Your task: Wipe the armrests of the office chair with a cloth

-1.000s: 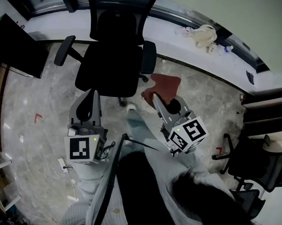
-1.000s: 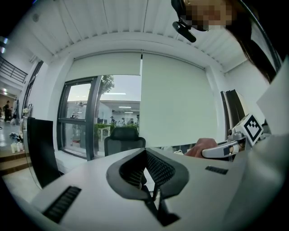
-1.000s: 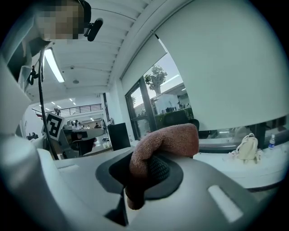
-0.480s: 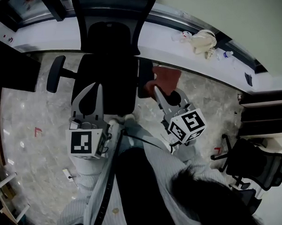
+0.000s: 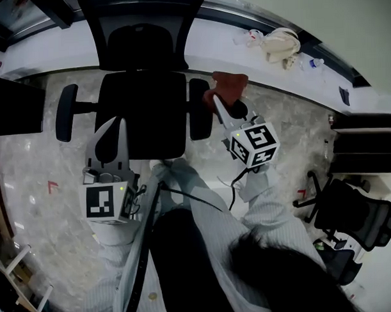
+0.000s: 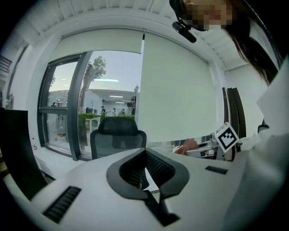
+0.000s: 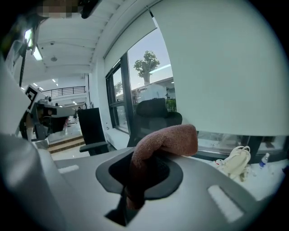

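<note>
Fingers (image 7: 173,179) of the right gripper (image 5: 213,100) are pinching a reddish-brown cloth (image 5: 230,84), which is bunching up over their tips. On the grey marbled floor (image 5: 36,164), the black office chair (image 5: 139,112) is standing straight in front of the person. Its back is facing the white window ledge (image 5: 217,52), and an armrest is sticking out on each side. A second black chair (image 5: 358,223) is standing well apart at the right edge.

The cloth is hanging just beside the far end of the right armrest (image 5: 199,117), but whether the two are touching cannot be told. The left armrest (image 5: 67,112) is lying to the outer side of the left gripper (image 5: 117,121). That gripper is hovering over the near part of the seat, and its fingers (image 6: 156,170) are pressing tip to tip. A cream bag (image 5: 281,43) is lying on the ledge.
</note>
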`<move>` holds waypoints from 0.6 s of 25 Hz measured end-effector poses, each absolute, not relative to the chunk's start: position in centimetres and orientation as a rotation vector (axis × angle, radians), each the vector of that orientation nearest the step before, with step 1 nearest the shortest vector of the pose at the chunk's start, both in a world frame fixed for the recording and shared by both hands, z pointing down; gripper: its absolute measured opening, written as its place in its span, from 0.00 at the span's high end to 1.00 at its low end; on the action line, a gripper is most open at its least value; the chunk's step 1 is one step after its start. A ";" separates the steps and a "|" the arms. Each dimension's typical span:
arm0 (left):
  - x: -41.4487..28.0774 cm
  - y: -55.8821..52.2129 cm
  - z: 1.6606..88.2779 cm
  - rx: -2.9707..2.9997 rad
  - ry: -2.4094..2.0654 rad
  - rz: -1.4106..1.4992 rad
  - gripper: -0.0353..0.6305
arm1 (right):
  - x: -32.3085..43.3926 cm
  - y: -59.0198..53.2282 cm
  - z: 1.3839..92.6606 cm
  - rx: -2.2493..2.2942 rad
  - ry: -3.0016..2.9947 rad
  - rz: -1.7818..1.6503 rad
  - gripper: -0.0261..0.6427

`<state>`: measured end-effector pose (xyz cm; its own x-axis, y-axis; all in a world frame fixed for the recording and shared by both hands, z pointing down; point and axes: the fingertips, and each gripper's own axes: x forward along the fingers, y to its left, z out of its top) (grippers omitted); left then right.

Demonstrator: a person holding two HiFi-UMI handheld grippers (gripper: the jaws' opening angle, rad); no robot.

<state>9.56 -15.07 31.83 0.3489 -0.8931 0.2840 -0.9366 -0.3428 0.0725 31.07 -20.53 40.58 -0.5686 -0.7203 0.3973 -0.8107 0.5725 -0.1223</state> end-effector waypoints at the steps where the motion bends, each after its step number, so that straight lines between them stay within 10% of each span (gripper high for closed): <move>1: 9.1 -15.0 32.1 2.379 -1.658 0.295 0.94 | 31.2 -21.8 41.6 1.247 -2.484 0.404 0.90; 15: 3.0 -13.3 37.0 2.185 -1.768 0.378 0.94 | 29.4 -27.0 63.9 0.640 -1.862 0.100 0.91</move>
<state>3.01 -13.25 36.98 0.2062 -0.8983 0.3880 -0.9784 -0.1946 0.0696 29.36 -27.01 63.94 -0.2434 -0.3795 0.8926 -0.4729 0.8499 0.2324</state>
